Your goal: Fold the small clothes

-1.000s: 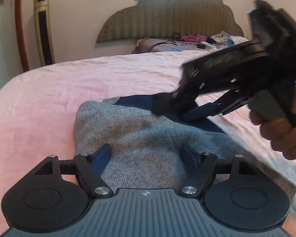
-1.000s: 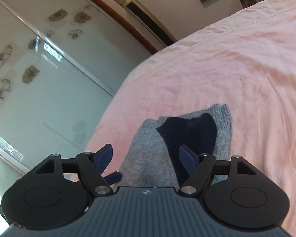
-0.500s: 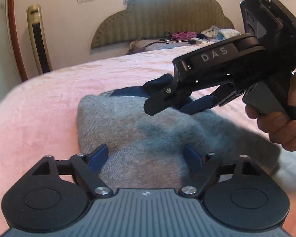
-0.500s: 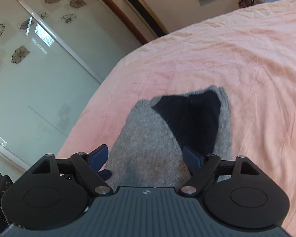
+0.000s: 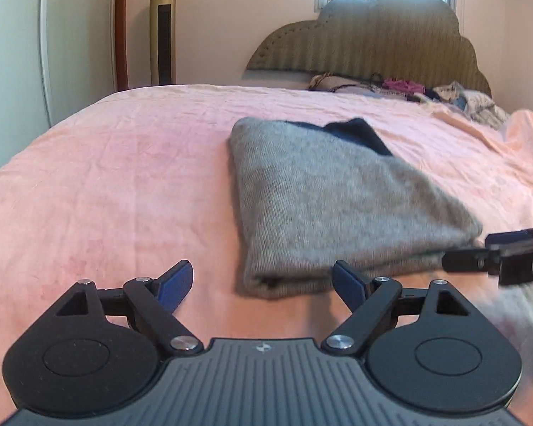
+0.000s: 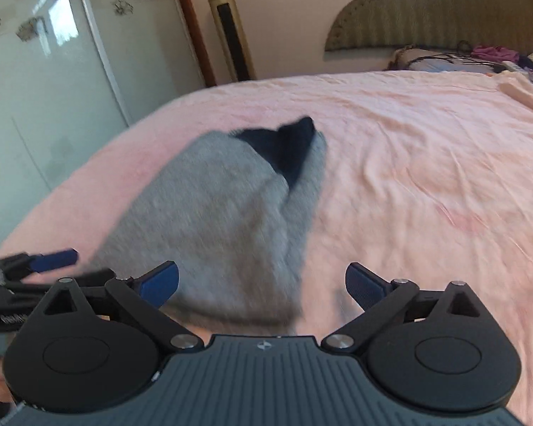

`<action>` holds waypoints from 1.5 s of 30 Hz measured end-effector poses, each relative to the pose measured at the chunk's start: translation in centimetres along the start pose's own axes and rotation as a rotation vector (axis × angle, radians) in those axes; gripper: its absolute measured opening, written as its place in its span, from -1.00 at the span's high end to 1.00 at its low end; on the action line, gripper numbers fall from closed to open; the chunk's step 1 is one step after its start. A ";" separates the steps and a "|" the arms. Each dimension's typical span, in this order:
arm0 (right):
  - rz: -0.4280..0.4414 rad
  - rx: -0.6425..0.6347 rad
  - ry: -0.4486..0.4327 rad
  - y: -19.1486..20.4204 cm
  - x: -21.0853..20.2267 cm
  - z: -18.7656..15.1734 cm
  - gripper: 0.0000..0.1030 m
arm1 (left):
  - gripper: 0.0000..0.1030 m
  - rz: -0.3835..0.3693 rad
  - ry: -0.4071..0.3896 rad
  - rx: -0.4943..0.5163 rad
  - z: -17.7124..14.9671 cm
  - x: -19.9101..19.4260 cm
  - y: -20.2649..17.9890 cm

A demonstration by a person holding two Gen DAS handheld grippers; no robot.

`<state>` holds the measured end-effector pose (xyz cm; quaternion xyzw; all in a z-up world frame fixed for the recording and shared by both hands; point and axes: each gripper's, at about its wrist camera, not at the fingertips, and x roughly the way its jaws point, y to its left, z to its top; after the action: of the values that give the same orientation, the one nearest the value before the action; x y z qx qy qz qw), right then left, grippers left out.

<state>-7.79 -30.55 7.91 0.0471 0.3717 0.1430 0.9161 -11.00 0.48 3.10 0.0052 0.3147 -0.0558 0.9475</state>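
Left hand-held gripper [image 5: 263, 280] jaws wide, nothing between them, poised over pink bed [image 5: 106, 177] just short of the folded grey sweater [image 5: 330, 195]. Right hand-held gripper [image 6: 261, 284] jaws wide, just opened further, empty, sweater's near edge below them. Sweater lies flat mid-bed, long axis running away toward the headboard [image 5: 373, 42], dark navy patch [image 5: 359, 133] at far end. Tower fan [image 5: 162, 32] by wall at left; loose clothes [image 5: 408, 88] below headboard. Nothing obstructs sweater.

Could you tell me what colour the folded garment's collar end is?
Dark navy on the grey garment; clearest in the left wrist view.
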 end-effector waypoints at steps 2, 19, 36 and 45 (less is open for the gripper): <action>-0.046 -0.033 0.001 0.5 0.1 -1.5 -0.98 | -0.67 0.024 0.032 0.009 -0.1 0.4 -0.4; -0.214 -0.038 -0.035 3.3 1.7 -2.4 -1.00 | -1.00 0.065 0.074 0.001 -0.5 1.7 -0.7; -0.213 -0.036 -0.036 3.4 1.6 -2.5 -1.00 | -1.00 0.065 0.074 0.001 -0.6 1.6 -0.8; -0.213 -0.036 -0.036 3.4 1.6 -2.5 -1.00 | -1.00 0.065 0.074 0.000 -0.6 1.7 -0.8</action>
<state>-9.21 -26.92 5.70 -0.0065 0.3555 0.0504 0.9333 -10.11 -0.48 1.67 0.0176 0.3493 -0.0250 0.9365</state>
